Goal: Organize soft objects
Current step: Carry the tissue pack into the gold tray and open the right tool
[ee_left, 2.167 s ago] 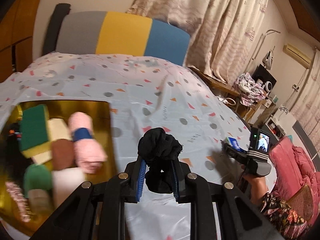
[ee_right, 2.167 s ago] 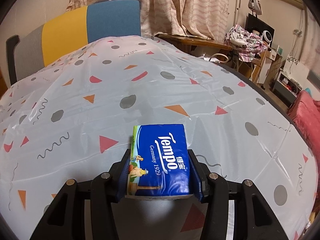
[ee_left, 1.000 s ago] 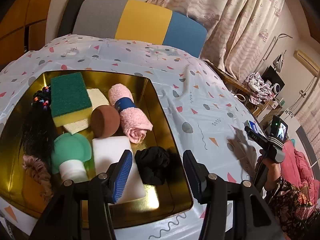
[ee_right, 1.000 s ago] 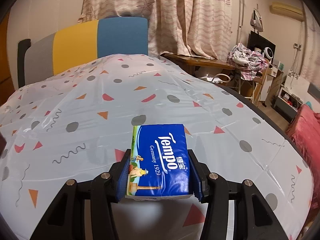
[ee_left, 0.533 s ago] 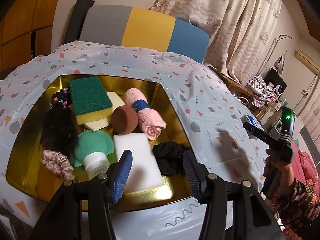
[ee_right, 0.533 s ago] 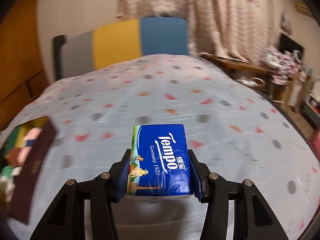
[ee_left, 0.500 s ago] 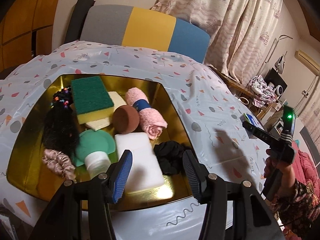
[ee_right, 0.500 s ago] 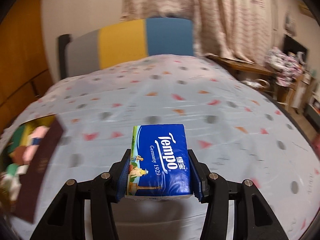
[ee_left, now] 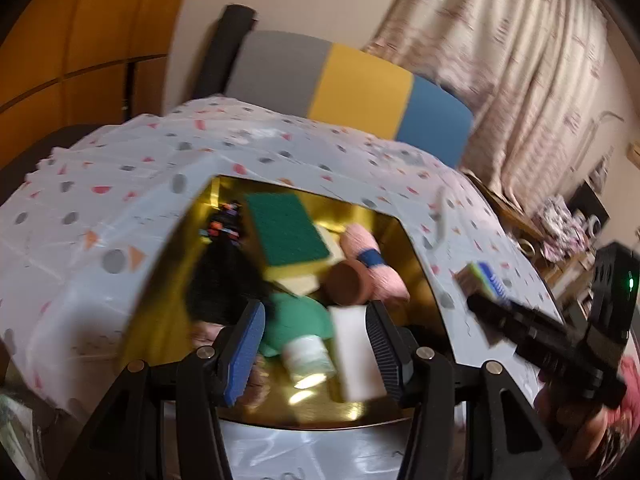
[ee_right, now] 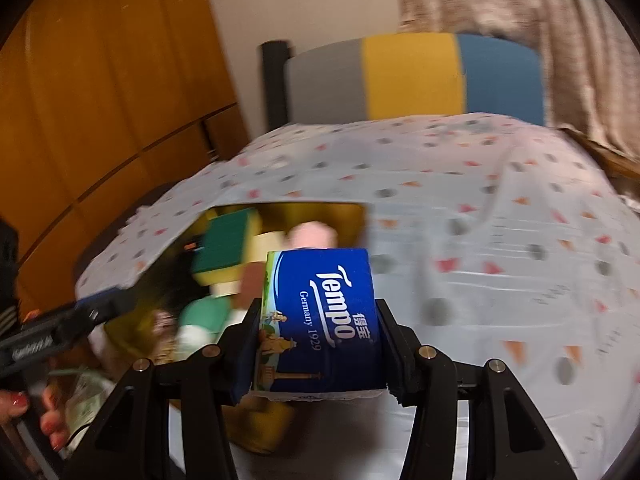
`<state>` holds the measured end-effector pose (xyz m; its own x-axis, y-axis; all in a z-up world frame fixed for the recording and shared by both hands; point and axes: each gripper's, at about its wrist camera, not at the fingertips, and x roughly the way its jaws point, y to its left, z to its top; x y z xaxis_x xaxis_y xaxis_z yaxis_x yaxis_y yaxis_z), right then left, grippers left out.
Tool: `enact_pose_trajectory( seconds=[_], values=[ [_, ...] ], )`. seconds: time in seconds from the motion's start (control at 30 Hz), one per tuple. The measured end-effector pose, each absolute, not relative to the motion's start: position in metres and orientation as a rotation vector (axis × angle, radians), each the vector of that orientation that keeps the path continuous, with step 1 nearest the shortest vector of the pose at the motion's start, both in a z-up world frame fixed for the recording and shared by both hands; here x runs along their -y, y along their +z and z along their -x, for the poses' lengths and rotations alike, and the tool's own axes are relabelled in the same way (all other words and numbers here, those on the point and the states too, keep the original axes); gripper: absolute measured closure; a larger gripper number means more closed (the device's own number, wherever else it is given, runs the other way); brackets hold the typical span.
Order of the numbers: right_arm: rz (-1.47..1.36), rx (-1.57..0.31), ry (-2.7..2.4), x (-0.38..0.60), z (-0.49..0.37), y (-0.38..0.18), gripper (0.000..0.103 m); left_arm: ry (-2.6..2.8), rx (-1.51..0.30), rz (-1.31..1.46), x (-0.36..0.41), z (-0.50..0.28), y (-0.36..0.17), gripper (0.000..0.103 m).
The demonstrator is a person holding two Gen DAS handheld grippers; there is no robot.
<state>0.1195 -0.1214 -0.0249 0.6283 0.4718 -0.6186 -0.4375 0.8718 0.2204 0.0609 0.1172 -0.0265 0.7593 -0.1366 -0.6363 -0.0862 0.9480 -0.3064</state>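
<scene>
A gold tray on the patterned tablecloth holds several soft things: a green-and-yellow sponge, a pink rolled towel, a brown puff, a white foam block, a green puff and a black hairpiece. My left gripper is open and empty above the tray's near side. My right gripper is shut on a blue Tempo tissue pack, held above the tray's right edge. The pack also shows in the left wrist view.
A chair back in grey, yellow and blue stands beyond the table. Wooden panelling fills the left. Curtains hang at the right. The tablecloth stretches to the right of the tray.
My left gripper let go of the black cloth in the tray and has pulled back and left, open. My right gripper has swung left with the tissue pack, over to the tray.
</scene>
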Motion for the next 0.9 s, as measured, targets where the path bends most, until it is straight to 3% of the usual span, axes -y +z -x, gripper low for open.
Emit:
enact_pose_trajectory(
  seconds=[0.4,0.9],
  values=[
    [0.036,-0.804,0.688,0.025,-0.113,-0.036,0.05,0.049,-0.729,0.374,-0.149,-0.044,-0.03,0.05],
    [-0.101,-0.904,0.582,0.067,-0.142,-0.038,0.05,-0.04,-0.74,0.365,-0.125,-0.042,-0.03,0.05]
  ],
)
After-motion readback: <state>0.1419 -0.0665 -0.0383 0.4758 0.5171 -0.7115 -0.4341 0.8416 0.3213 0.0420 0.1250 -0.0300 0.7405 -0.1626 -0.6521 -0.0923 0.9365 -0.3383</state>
